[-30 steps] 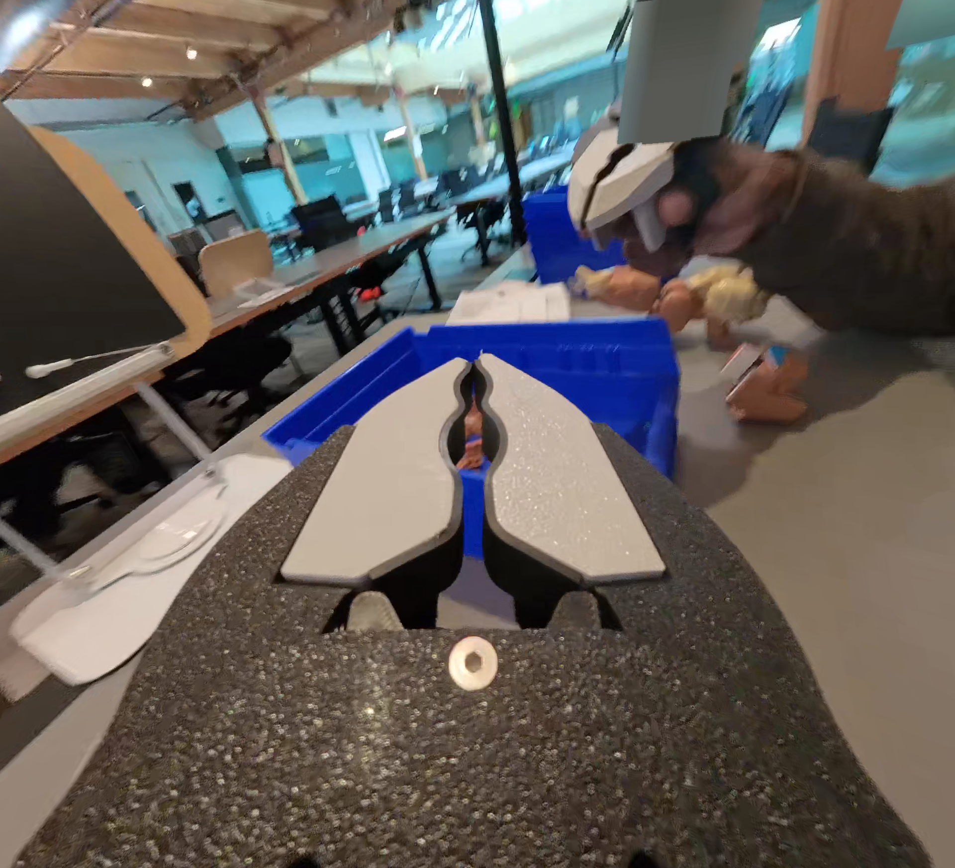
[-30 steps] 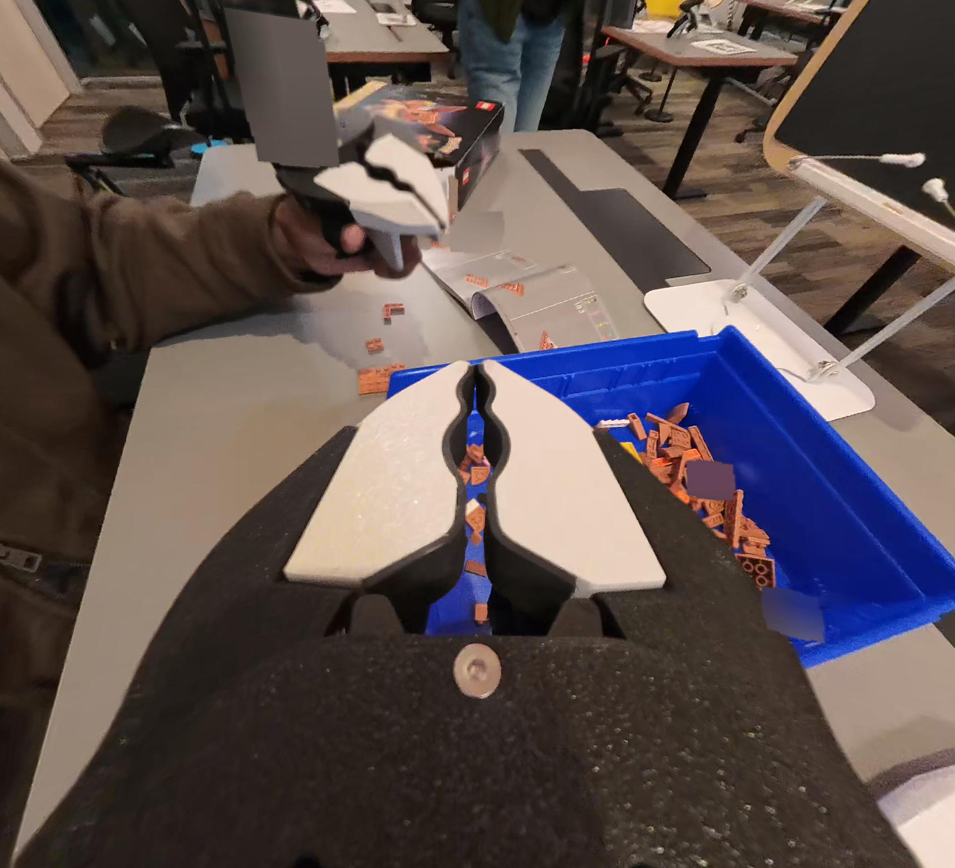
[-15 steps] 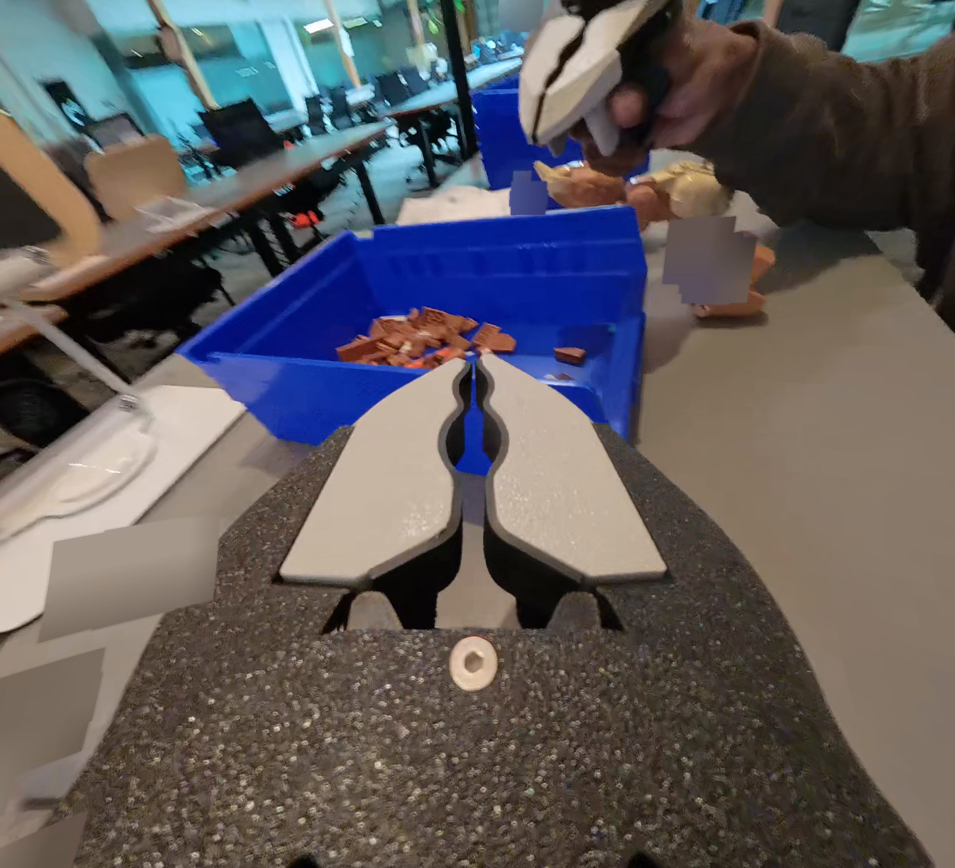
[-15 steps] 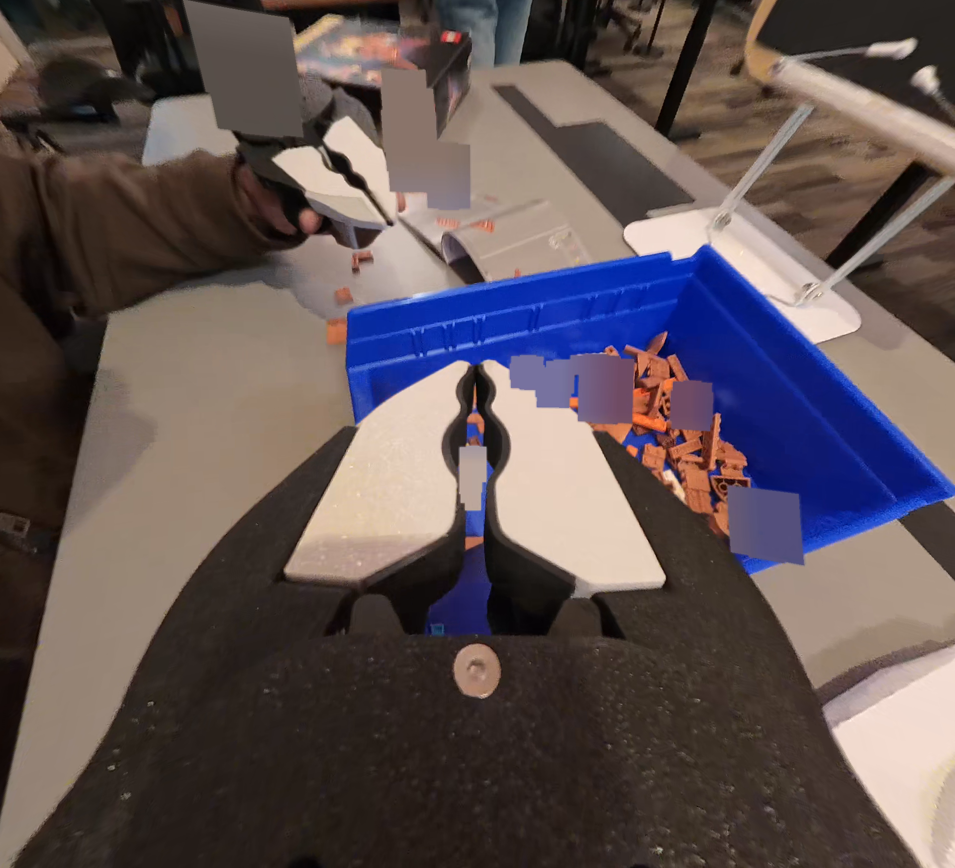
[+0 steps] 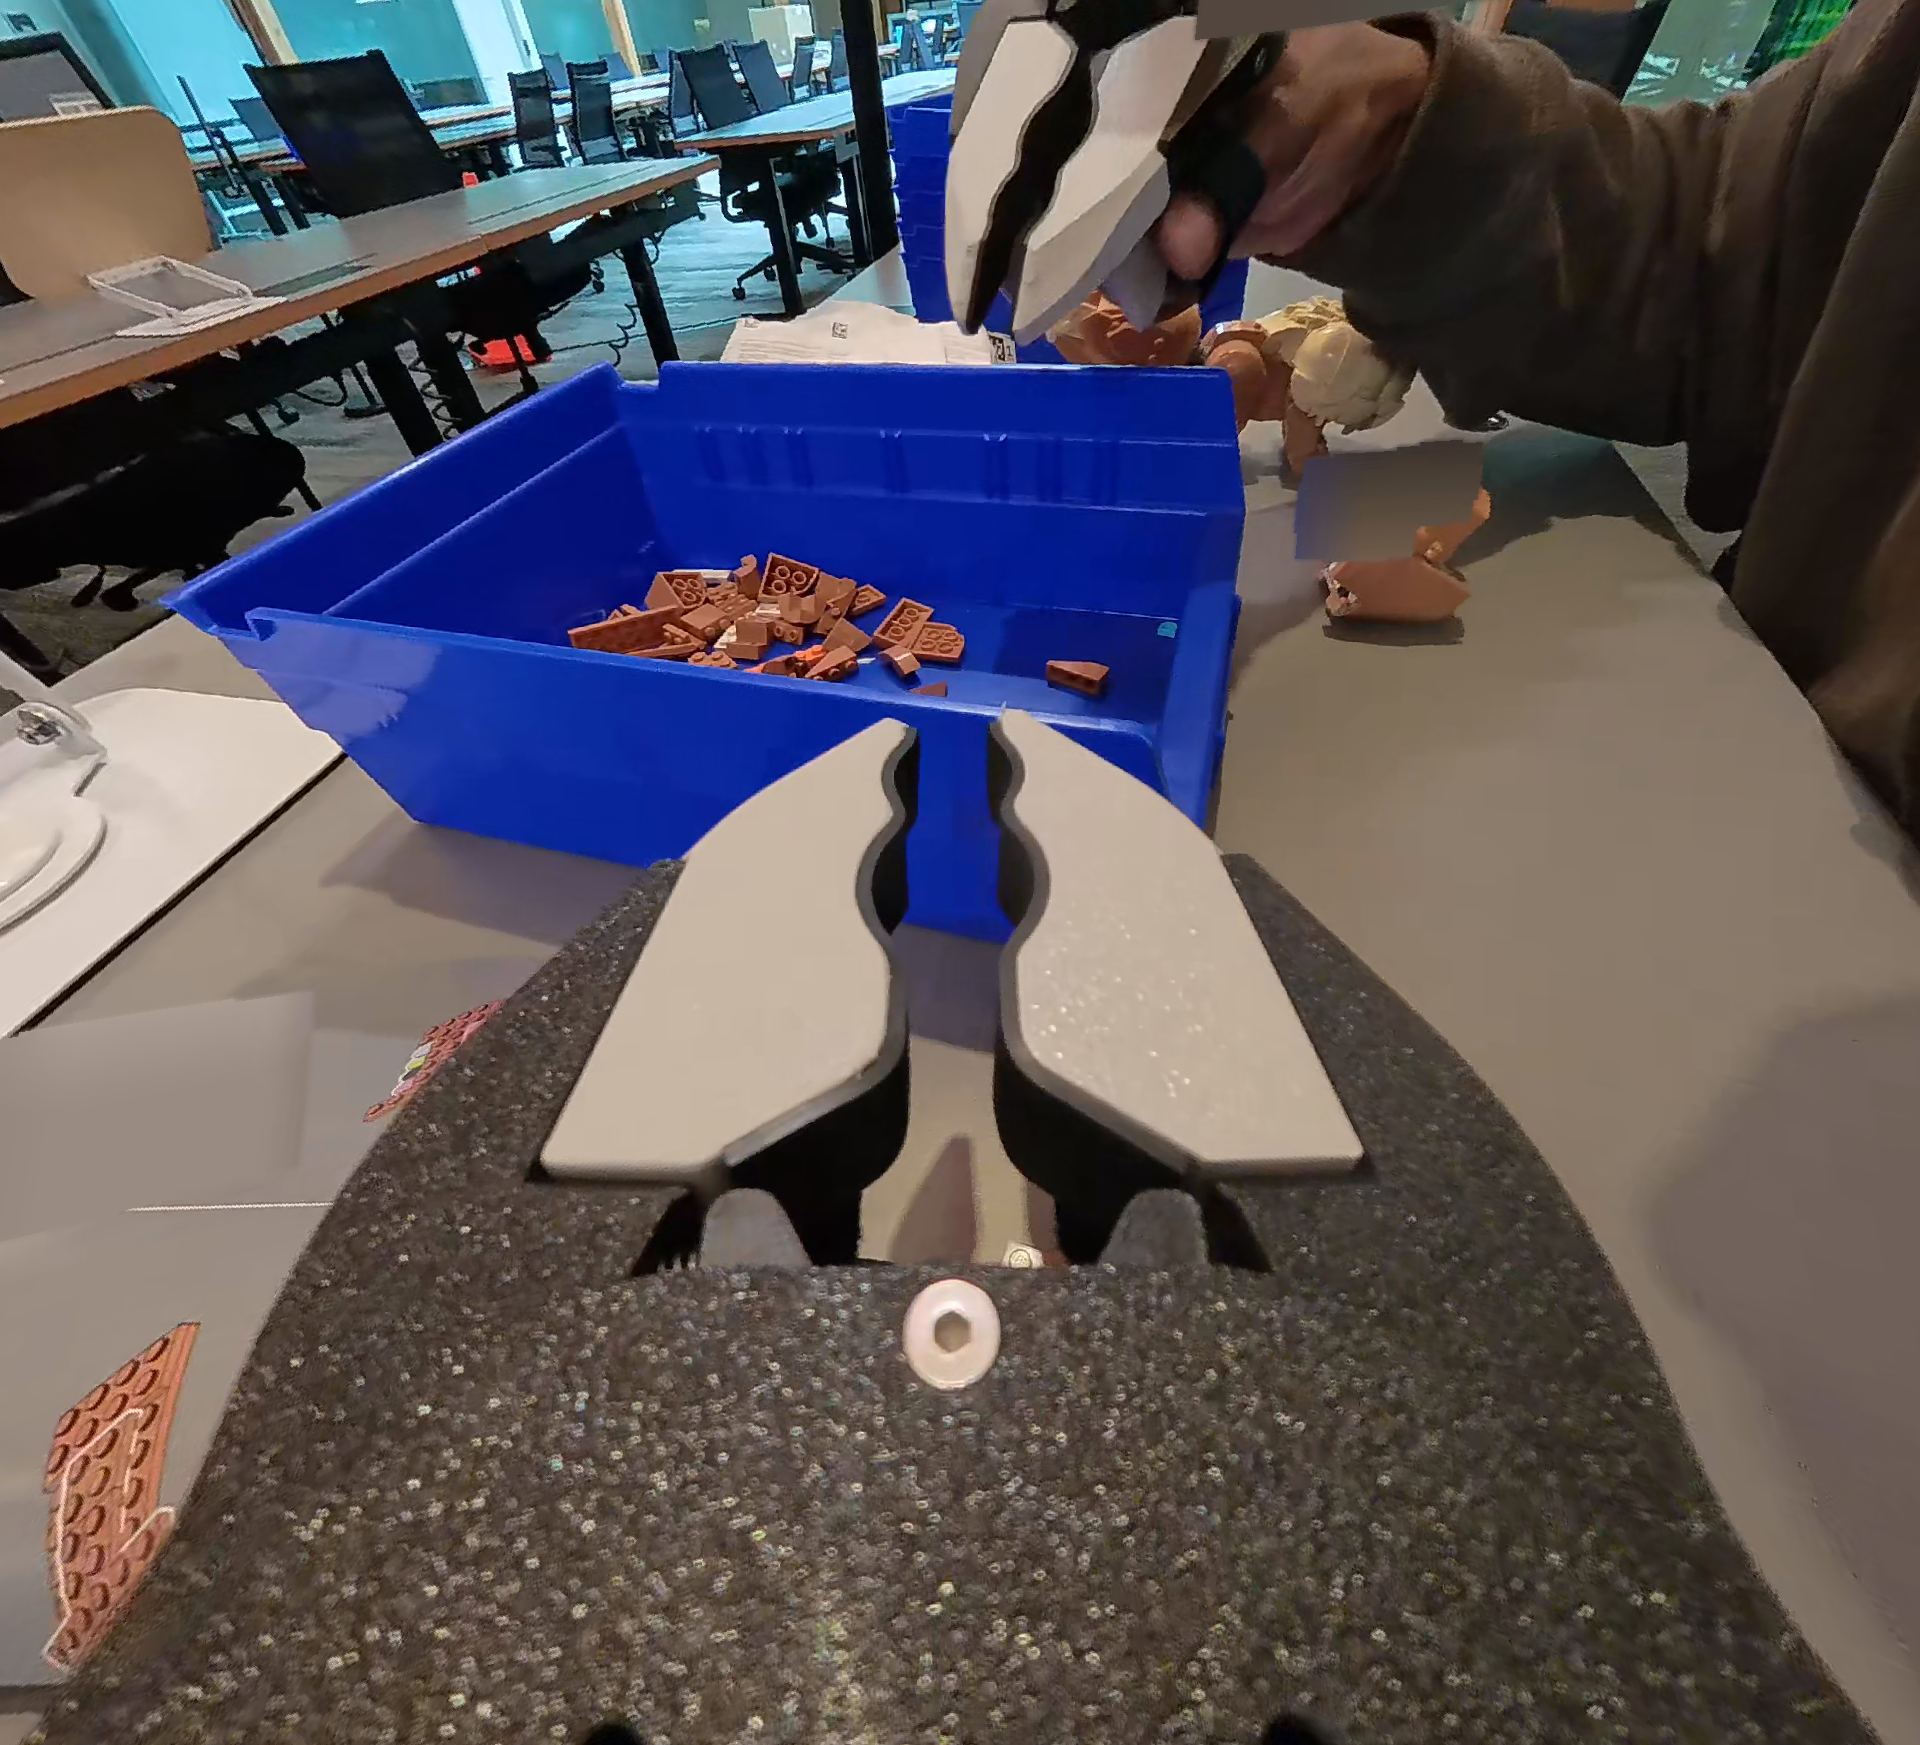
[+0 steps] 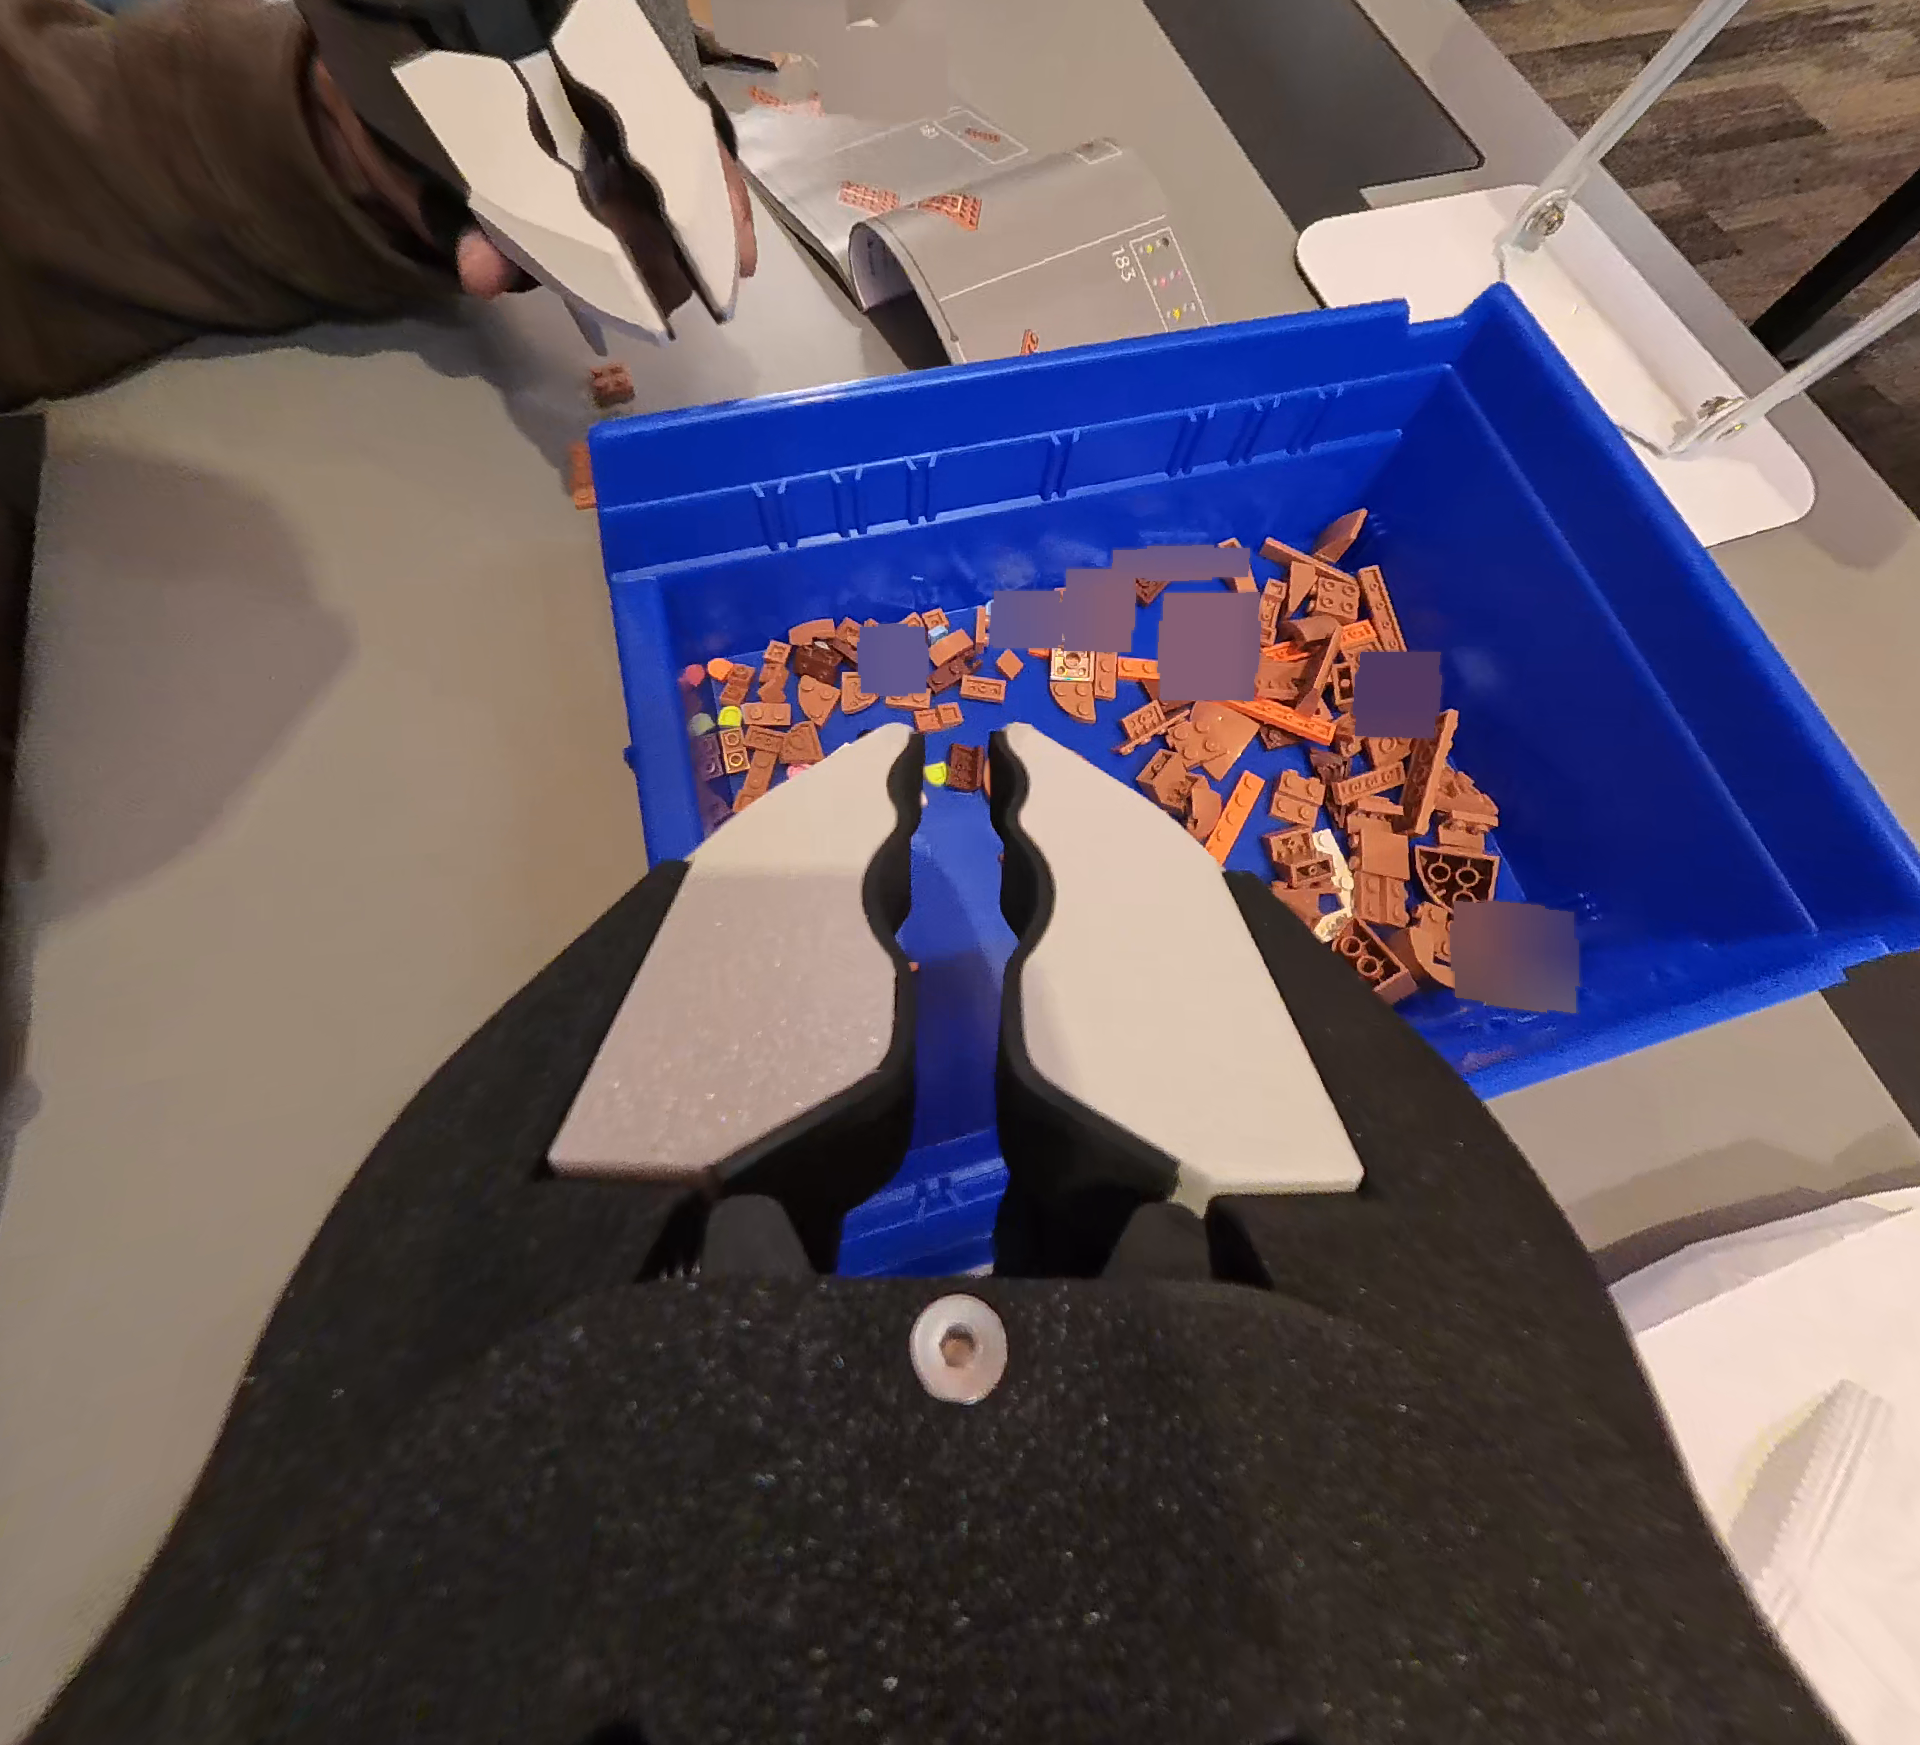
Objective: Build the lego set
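Observation:
A blue bin (image 5: 935, 407) holds a heap of brown Lego pieces (image 5: 769, 625). My left gripper (image 5: 951, 739) hangs just before the bin's near wall, narrowly open and empty. My right gripper (image 6: 954, 739) is over the bin (image 6: 1039, 448), above the pieces (image 6: 1299, 760), also narrowly open and empty. Each shows in the other's view: the right one (image 5: 997, 329) above the bin's far wall, the left one (image 6: 694, 313) above the table beyond the bin. A partly built brown and tan model (image 5: 1340, 365) stands behind the bin.
An open instruction booklet (image 6: 1039, 241) lies beyond the bin. A loose brown brick (image 6: 613, 384) lies on the grey table below the left gripper. A small brown assembly (image 5: 1392, 589) lies right of the bin. A white stand base (image 6: 1558, 365) sits beside the bin. There is about 15 cm between the tips of the two grippers.
Both grippers have gone from shut to narrowly open. Both tilted down toward the bin. A small brown piece seen between the left fingers one second ago is gone.

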A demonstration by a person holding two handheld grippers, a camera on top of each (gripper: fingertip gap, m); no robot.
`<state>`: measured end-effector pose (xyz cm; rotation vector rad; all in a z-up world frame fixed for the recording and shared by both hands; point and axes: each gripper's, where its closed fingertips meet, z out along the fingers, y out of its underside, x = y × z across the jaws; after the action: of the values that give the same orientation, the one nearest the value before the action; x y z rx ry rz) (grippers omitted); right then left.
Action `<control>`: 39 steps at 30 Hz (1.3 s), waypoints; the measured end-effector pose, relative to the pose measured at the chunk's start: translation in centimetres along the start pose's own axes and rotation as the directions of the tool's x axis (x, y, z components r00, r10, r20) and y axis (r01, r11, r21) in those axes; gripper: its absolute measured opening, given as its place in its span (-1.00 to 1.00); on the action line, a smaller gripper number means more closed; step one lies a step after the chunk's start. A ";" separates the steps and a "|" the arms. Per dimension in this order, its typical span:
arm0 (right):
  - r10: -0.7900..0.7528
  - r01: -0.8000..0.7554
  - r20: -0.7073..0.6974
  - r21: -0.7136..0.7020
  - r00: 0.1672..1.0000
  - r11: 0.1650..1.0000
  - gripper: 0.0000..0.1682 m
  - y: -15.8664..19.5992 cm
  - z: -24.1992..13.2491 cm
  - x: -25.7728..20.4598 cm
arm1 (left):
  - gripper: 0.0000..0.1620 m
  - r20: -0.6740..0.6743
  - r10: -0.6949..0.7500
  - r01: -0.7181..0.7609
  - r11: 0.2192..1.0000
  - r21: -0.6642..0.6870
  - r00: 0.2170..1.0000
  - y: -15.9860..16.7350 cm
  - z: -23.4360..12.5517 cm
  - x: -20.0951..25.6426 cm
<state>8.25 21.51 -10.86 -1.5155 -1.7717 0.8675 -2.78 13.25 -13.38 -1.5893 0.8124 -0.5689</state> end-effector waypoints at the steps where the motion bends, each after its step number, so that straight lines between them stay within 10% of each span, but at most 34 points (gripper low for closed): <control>1: 0.000 0.000 0.000 -0.004 1.000 1.000 -0.86 0.0 0.1 0.1 | -0.85 -0.001 0.000 0.000 1.000 0.000 1.000 0.0 0.0 0.1; 16: -0.058 0.039 -0.097 -0.184 0.994 0.982 -0.78 -0.2 1.0 6.1 | -0.85 0.006 0.043 -0.043 0.999 0.002 0.999 -1.0 -0.4 0.7; 27: -0.082 0.102 0.086 -0.262 0.993 0.960 -0.78 1.5 4.1 -1.1 | -0.85 0.028 0.046 -0.046 0.998 0.032 0.999 -1.9 -1.4 0.5; 39: -0.196 0.207 0.069 -0.419 0.978 0.884 -0.77 3.6 5.1 2.5 | -0.85 0.026 0.045 -0.046 0.998 0.032 0.999 -2.0 -1.4 0.6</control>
<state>5.85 23.99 -16.60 -1.5432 -2.1944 0.4105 -3.10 11.99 -11.22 -1.5416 0.8145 -0.5254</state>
